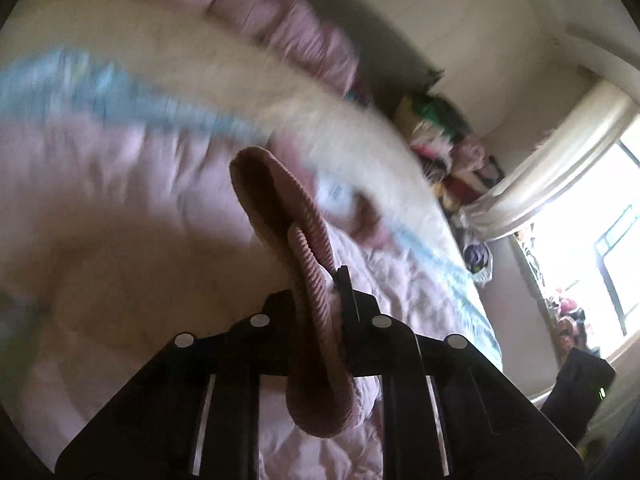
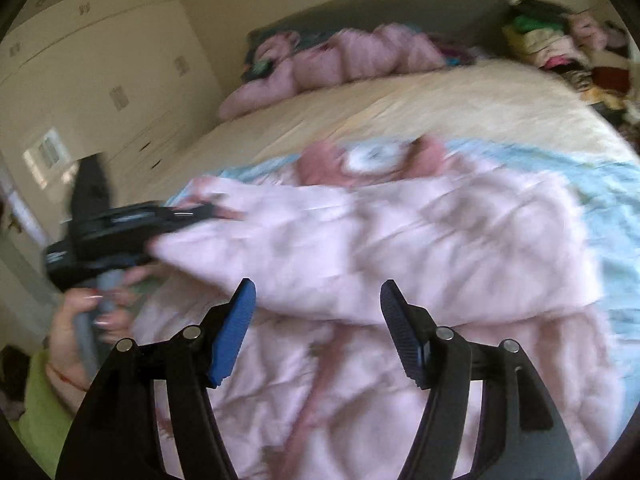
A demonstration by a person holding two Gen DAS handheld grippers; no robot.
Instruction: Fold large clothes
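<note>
A large pale pink quilted jacket lies spread on the bed, one sleeve folded across its body. My left gripper is shut on the jacket's ribbed darker pink cuff, which loops up between the fingers. It also shows in the right wrist view at the left, holding the sleeve end. My right gripper is open and empty, its blue pads above the jacket's lower part. The jacket's collar lies at the far end.
The bed has a cream blanket and a light blue sheet. Pink pillows lie at the headboard. A clothes pile sits at the far right. A white wardrobe stands to the left, a bright window at the right.
</note>
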